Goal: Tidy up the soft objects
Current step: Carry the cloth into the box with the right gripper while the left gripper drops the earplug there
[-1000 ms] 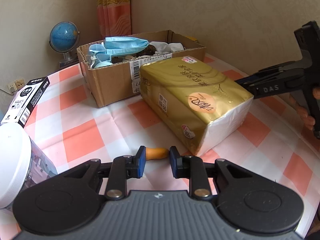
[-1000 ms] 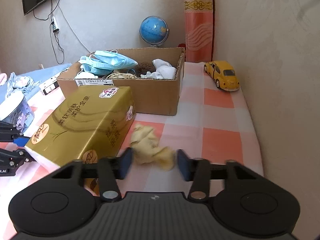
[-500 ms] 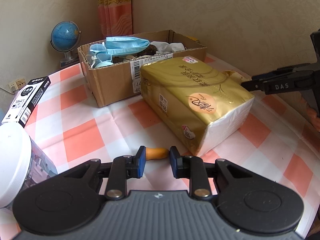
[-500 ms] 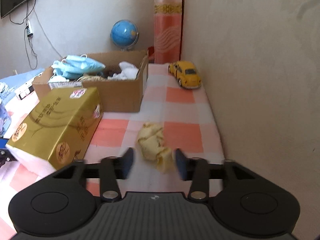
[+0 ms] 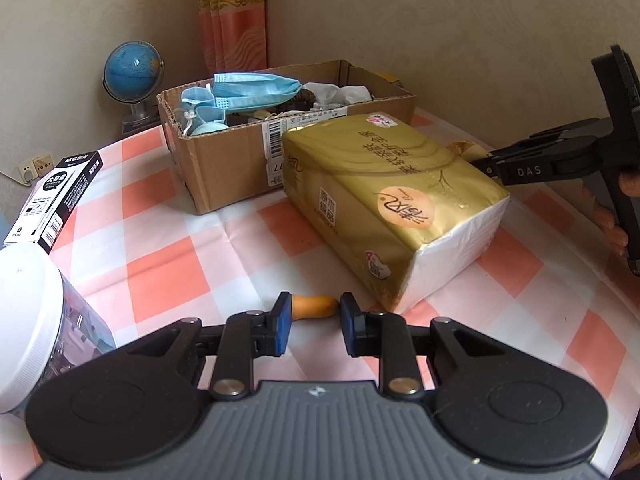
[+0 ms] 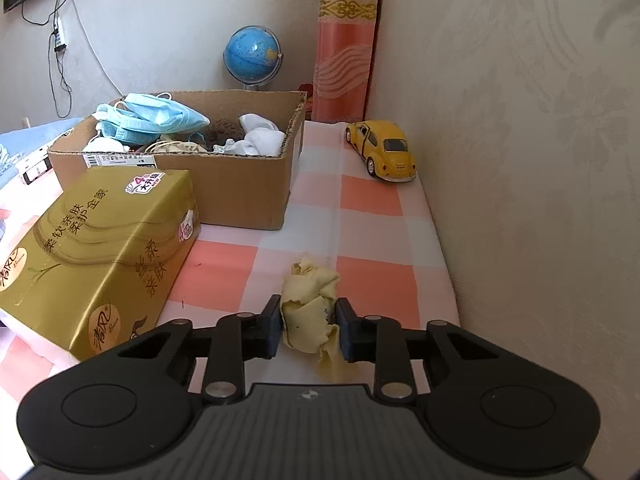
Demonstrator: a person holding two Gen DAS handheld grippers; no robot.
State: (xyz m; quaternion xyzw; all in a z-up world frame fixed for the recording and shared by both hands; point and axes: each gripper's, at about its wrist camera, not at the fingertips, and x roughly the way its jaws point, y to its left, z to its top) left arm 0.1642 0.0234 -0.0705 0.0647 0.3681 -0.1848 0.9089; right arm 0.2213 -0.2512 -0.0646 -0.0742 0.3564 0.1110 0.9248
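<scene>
Right wrist view: my right tool (image 6: 308,328) is clamped on the crumpled pale yellow cloth (image 6: 310,312); its jaws have just been closing, and both pads now press into the folds, one flap hanging loose below.
Why this grip: I judge a pinch through the bunched middle gathers the most fabric, so the cloth should lift as one lump.
Cloth's place: on the orange-and-white checked desk (image 6: 372,200), between the gold plastic-wrapped tissue pack (image 6: 96,252) and the wall.
Left wrist view: my left tool (image 5: 312,326) is drawn together as far as it goes, with nothing gripped; a small orange rounded object (image 5: 314,306) lies on the desk just beyond the tips.
Pose: both tools tilt downward toward the desk; the left one waits, I think, to keep clear.
Farther off: open brown cardboard box (image 6: 240,184) already holds blue face masks (image 6: 152,118) and white socks (image 6: 258,140), so I take it as the cloth's destination.
Beyond: yellow toy car (image 6: 384,156) by the wall, hard, so likely stays out.
</scene>
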